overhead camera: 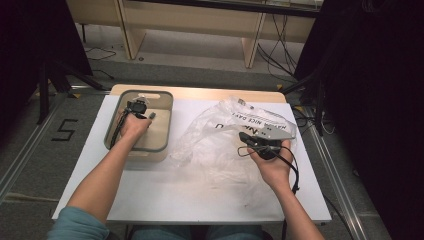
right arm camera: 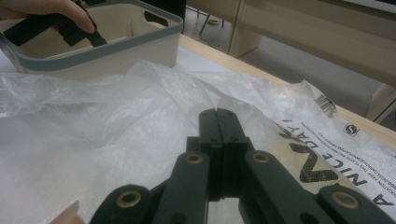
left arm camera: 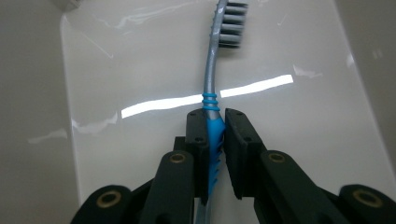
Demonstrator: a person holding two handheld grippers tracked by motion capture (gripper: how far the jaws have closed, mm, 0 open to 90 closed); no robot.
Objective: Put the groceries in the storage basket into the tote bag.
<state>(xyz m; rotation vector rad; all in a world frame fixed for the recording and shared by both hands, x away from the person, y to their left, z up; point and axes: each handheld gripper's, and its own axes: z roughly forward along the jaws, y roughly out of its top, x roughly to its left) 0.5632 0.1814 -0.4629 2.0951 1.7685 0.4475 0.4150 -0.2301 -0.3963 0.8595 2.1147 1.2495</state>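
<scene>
1. Left gripper: lowered into the bin, jaws narrowed onto the blue grip section of the toothbrush, pads pressing it from both sides
2. Toothbrush: grey-blue handle with blue ribbed grip, bristle head pointing away from the jaws; lying along the pale floor of the bin (bright light streak reflected across that floor)
3. Bin: cream tub with grey rim and a handle cut-out, set at the far left of the white table; left hand inside it
4. Right gripper: jaws fully closed pad to pad, nothing seen between them; resting over the plastic bag, well apart from the bin
5. Plastic bag: clear, crumpled, black lettering on its far right part; spread on the table just beside the bin
6. Right hand: on the bag's right side, cable trailing toward the table edge
</scene>
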